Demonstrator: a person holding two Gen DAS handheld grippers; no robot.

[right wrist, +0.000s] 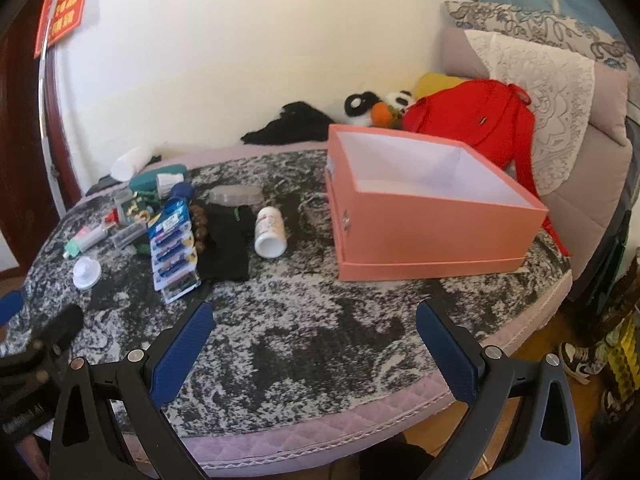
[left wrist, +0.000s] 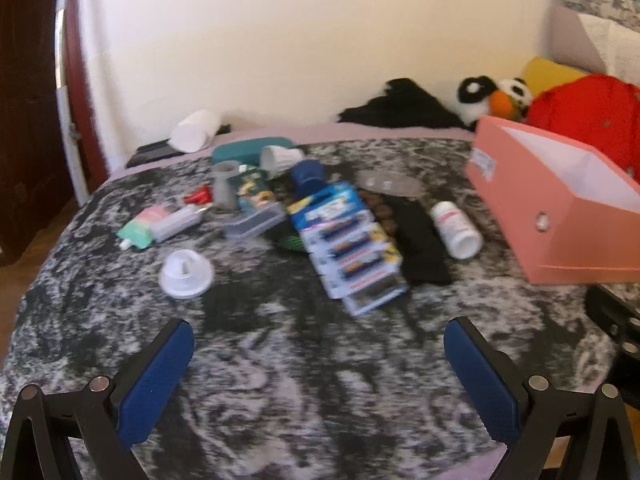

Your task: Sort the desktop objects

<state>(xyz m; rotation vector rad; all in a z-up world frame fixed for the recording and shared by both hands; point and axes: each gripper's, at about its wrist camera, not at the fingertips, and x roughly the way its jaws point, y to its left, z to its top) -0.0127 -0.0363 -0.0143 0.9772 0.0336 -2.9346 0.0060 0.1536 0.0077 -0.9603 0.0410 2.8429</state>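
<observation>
Both claws hang spread wide and empty over a grey-and-white mottled cover (right wrist: 304,344): left gripper (left wrist: 320,384) at bottom of its view, right gripper (right wrist: 314,350) at bottom of its own, blue pads (right wrist: 182,354) well apart. Left view is motion-blurred. Next, mid-frame left in the right wrist view, the clutter: white round cap (right wrist: 87,273) nearest, then a strip of blue battery packs (right wrist: 173,249), long axis running near-to-far, far end tipped twd frame right. Just beside it a black cloth (right wrist: 227,242), same lie. Right of that, a white bottle (right wrist: 271,232) on its side, long axis near-to-far, open mouth pointing twd camera; in left wrist view it sits centre-right (left wrist: 456,230), mouth twd lower right. Centre-right, an open pink box (right wrist: 432,216), white inside, apart from the bottle. Behind the pile, upper left: teal case (right wrist: 158,181), small items too blurred to name. Farthest, by the wall: panda plush (right wrist: 362,108), red bag (right wrist: 472,116).
</observation>
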